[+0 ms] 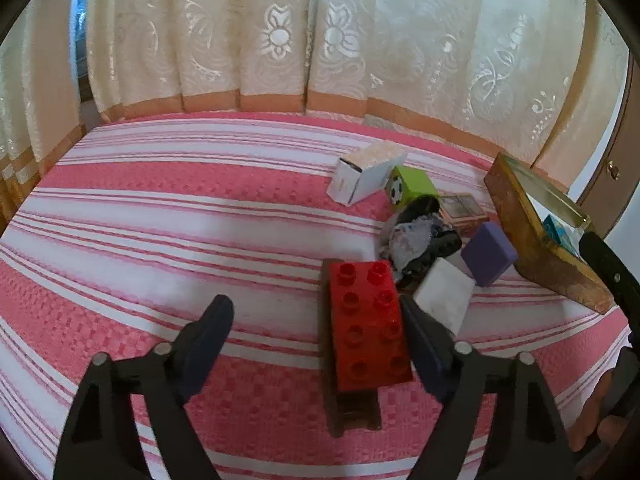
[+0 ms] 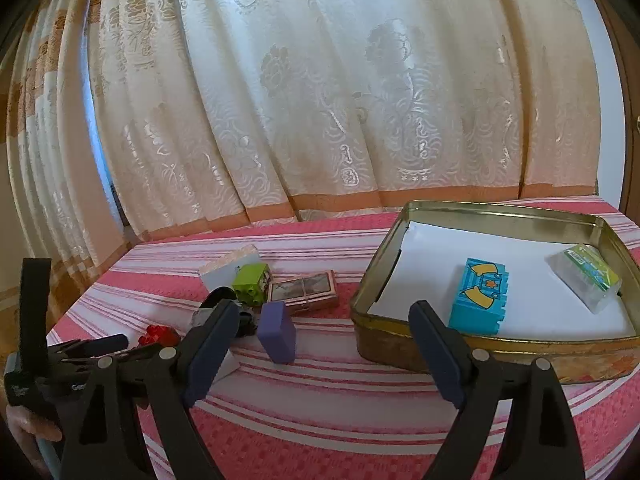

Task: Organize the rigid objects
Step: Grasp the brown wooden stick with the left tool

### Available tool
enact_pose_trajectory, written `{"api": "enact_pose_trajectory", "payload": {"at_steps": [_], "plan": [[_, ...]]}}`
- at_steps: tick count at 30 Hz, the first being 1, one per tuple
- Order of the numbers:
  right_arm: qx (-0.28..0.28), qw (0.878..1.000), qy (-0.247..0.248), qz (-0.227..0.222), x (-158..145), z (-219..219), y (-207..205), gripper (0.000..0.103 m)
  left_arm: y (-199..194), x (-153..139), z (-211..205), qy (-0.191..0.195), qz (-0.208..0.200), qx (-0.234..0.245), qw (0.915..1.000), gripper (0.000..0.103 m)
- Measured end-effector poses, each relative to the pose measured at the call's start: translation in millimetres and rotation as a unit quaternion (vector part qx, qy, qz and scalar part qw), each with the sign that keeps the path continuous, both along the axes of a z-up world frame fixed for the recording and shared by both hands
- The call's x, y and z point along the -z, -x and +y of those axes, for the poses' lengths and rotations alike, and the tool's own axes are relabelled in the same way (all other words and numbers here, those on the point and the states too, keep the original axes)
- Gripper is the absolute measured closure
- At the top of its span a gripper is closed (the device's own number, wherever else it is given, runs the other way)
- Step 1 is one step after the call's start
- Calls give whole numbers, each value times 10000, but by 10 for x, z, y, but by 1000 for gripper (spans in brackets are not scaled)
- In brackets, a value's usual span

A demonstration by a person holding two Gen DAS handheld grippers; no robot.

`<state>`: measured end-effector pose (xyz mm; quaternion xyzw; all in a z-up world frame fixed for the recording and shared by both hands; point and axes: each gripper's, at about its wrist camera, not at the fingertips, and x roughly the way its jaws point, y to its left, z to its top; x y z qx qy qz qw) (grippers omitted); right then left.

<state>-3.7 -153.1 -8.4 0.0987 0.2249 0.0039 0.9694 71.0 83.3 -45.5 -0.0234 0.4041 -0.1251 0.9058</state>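
Observation:
A red studded brick (image 1: 368, 320) lies on a brown slab (image 1: 352, 412) on the pink striped bedspread. My left gripper (image 1: 314, 304) is open around it: the right finger (image 1: 424, 344) stands close against the brick's side, and the left finger is well clear. My right gripper (image 2: 324, 308) is open and empty, hovering in front of a gold tin (image 2: 496, 216). The tin holds a blue printed brick (image 2: 478, 296) and a clear packet (image 2: 588, 280). A purple block (image 2: 276, 332) stands on the bed beyond the right fingers.
Beside the red brick lie a white block (image 1: 442, 294), a black-and-white bundle (image 1: 420, 236), a green cube (image 1: 412, 186), a white carton (image 1: 364, 176) and a pack of cards (image 2: 304, 290). Cream curtains hang behind the bed. The bed's left half is bare cover.

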Motion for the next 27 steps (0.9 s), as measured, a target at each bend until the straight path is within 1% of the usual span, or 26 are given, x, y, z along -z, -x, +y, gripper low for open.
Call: {"api": "enact_pose_trajectory", "payload": {"at_steps": [1, 2, 3, 4, 5, 9, 13, 15, 18, 19, 21, 22, 24, 26, 27], "plan": [[-16, 10000, 28, -5, -1, 15, 3, 15, -12, 13, -8, 51, 41, 40, 10000, 31], [-44, 10000, 51, -9, -2, 30, 3, 15, -21, 20, -1, 104, 81, 60, 9999, 34], [-80, 9999, 72, -12, -3, 46, 7, 15, -37, 36, 13, 197, 143, 84, 9997, 44], [-124, 9999, 100, -19, -4, 68, 13, 15, -48, 45, 28, 271, 188, 94, 9994, 58], [-154, 9998, 127, -26, -7, 89, 17, 15, -62, 61, 43, 361, 251, 101, 9990, 66], [-231, 9994, 253, -76, -19, 151, 30, 15, -66, 47, 96, 605, 242, 70, 9978, 67], [-245, 9993, 259, -103, -19, 154, 42, 15, -51, 22, 83, 825, 185, 220, 9962, 67], [-246, 9994, 233, -98, -14, 143, 43, 15, -9, -43, 84, 950, 17, 283, 9951, 69], [-236, 9995, 203, -81, -15, 140, 39, 15, 32, -132, 116, 1159, -211, 310, 9926, 69], [-241, 9995, 202, -68, -14, 138, 33, 15, 44, -150, 123, 1115, -300, 261, 9930, 70], [-261, 9994, 225, -45, -12, 154, 26, 15, 22, -121, 118, 949, -240, 209, 9950, 77], [-275, 9993, 252, -40, -13, 168, 24, 15, -3, -87, 109, 954, -106, 224, 9951, 77], [-303, 9991, 305, -34, -15, 193, 22, 15, -12, -65, 101, 1042, -11, 304, 9941, 77], [-316, 9990, 325, -25, -11, 203, 18, 15, 41, -114, 80, 979, -152, 337, 9945, 76], [-315, 9990, 325, -23, -9, 204, 20, 15, 81, -150, 69, 935, -266, 371, 9946, 72]]}}
